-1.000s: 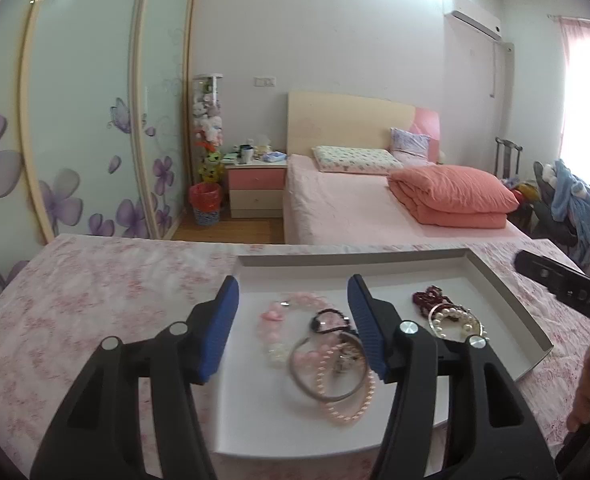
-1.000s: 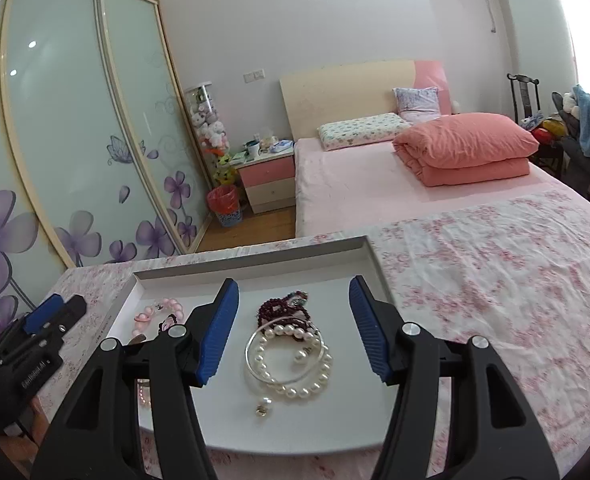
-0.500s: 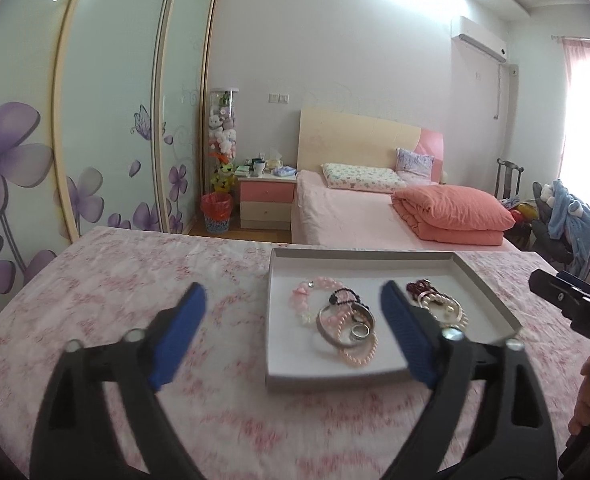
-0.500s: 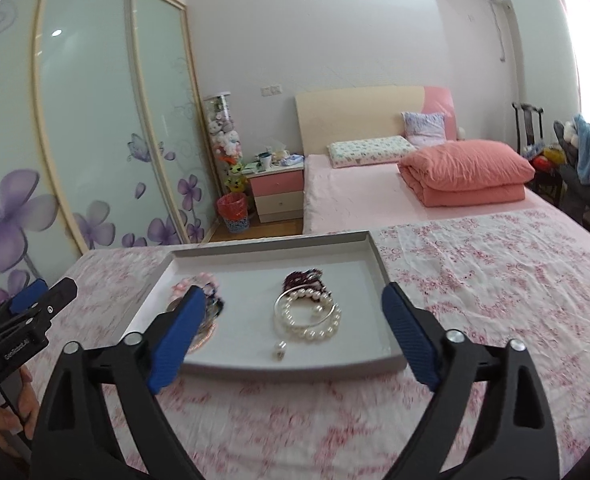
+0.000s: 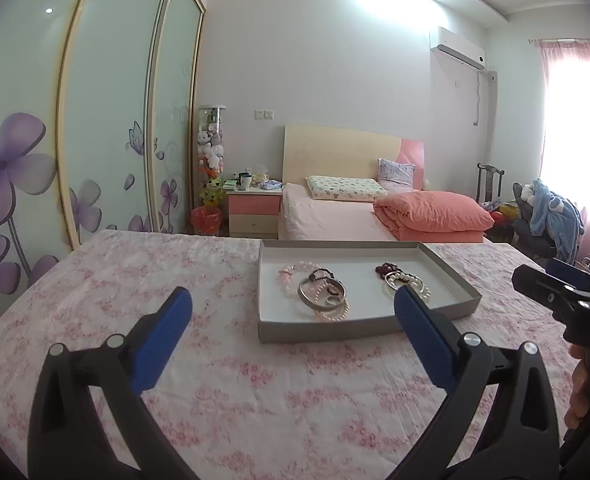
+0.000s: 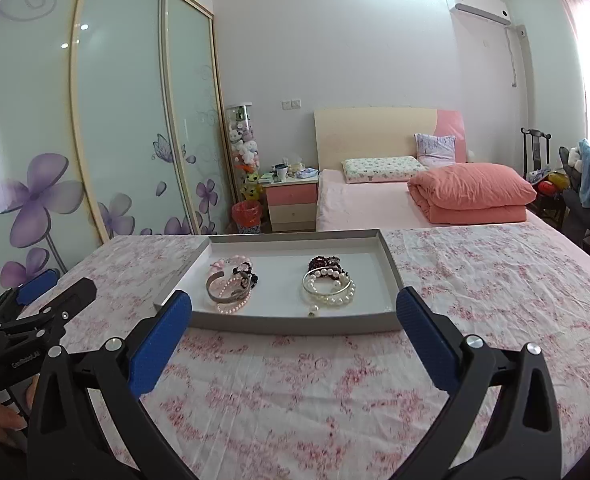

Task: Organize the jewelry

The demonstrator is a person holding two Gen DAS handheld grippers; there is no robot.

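Since a second ago: both our grippers have pulled back from over the tray (image 5: 359,330); it sat right under the fingers then and now lies ahead of them on the cloth, and both pairs of jaws have spread from about half open.
Left gripper (image 5: 293,322): we see its jaws opening, already very wide, with nothing between the blue pads (image 5: 161,344) but flowered tablecloth (image 5: 135,280) and the tray's near wall.
Right gripper (image 6: 293,322): likewise opening, very wide, holding nothing; its pads (image 6: 425,344) frame the tray's near edge without touching it.
Tray: grey, shallow, white inside, lying flat on the pink flowered cloth in front of both grippers.
Left heap of jewelry: a silver bangle (image 5: 321,294), a pink pearl bracelet (image 5: 335,314), a pale pink bead bracelet (image 5: 291,274) and a dark piece (image 5: 321,274), piled together in the tray's left half.
Right heap: a white pearl bracelet (image 6: 331,294) with a thin silver bangle over a dark red bead bracelet (image 6: 325,262), in the right half, well apart from the left heap.
Small piece: a tiny item (image 6: 313,312) lies alone near the tray's front wall; we cannot tell what it is.
Each other: from the left wrist we see the right gripper at the right edge; from the right wrist, the left one at the left edge.
Behind: a bed (image 5: 335,216) with a folded salmon quilt (image 5: 431,214).
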